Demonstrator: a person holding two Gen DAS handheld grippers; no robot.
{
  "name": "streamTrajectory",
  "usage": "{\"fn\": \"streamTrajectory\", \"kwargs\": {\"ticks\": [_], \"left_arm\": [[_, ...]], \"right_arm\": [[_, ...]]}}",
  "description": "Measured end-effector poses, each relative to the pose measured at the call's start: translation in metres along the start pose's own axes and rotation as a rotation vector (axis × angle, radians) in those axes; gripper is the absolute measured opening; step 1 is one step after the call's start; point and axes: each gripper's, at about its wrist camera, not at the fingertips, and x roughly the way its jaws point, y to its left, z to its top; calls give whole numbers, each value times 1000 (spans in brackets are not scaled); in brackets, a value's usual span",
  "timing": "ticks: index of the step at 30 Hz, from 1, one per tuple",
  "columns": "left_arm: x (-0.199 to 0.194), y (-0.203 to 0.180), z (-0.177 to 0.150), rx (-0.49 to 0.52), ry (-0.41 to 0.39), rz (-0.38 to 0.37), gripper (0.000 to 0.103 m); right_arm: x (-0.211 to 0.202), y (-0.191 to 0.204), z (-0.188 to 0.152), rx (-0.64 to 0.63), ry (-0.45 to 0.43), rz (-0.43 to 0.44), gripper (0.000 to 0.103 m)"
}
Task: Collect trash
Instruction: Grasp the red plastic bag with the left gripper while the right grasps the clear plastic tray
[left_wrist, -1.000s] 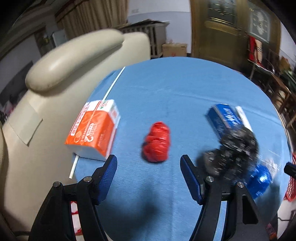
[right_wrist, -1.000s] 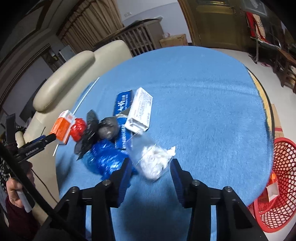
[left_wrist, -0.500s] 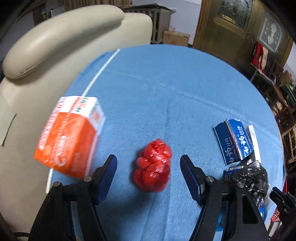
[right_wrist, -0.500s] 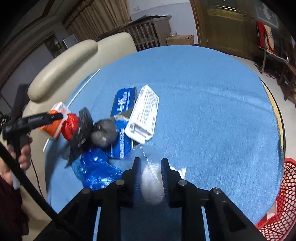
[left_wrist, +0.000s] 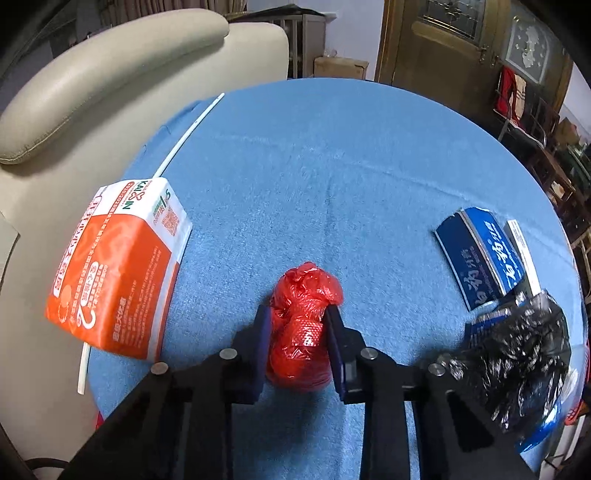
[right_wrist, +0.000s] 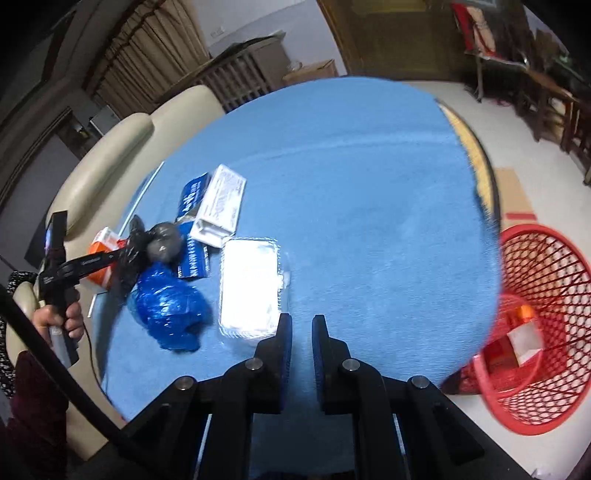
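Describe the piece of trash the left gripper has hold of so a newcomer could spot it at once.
On the round blue-clothed table, near its front edge, the left gripper is shut on a crumpled red plastic bag. It lies right of the orange-and-white tissue pack and is the only red wad there.

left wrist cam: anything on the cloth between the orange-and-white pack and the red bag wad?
Nothing. In the left wrist view only bare blue tablecloth lies between the orange-and-white pack and the red bag wad.

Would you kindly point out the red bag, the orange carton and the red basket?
red bag (left_wrist: 301, 332): left wrist view, its crinkled middle.
orange carton (left_wrist: 110, 280): left wrist view, its orange face.
red basket (right_wrist: 546, 280): right wrist view, its mesh wall.
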Motion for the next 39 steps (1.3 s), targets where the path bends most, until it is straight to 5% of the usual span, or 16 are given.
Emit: {"fn": "streamTrajectory", "kwargs": {"ticks": [7, 17, 22, 26, 28, 34, 36, 37, 38, 39], "left_arm": [[-26, -24, -36, 84, -41, -12, 23], [-73, -30, -88, 91, -26, -194, 18], [-81, -33, -92, 100, -31, -227, 21], [-84, -35, -94, 98, -38, -218, 40], [-83, -36, -95, 95, -47, -207, 62], [-79, -36, -93, 105, -64, -147, 62], [-76, -34, -95, 107, -61, -143, 63], [-73, -33, -95, 110, -51, -146, 63], [-71, -33, -97, 112, -42, -152, 64], [-69, -35, -99, 115, -37, -159, 64]], "right_arm": [[-3, -12, 0, 44, 9, -10, 16], [34, 4, 21, 45, 45, 58, 16], [29, 47, 17, -90, 22, 178, 16], [27, 60, 16, -152, 22, 163, 16], [30, 52, 13, -113, 24, 142, 17], [21, 27, 4, -21, -17, 127, 21], [16, 21, 3, 0, -39, 126, 31], [14, 17, 3, 10, -45, 123, 44], [11, 14, 4, 22, -53, 120, 70], [8, 12, 4, 40, -71, 119, 74]]}}
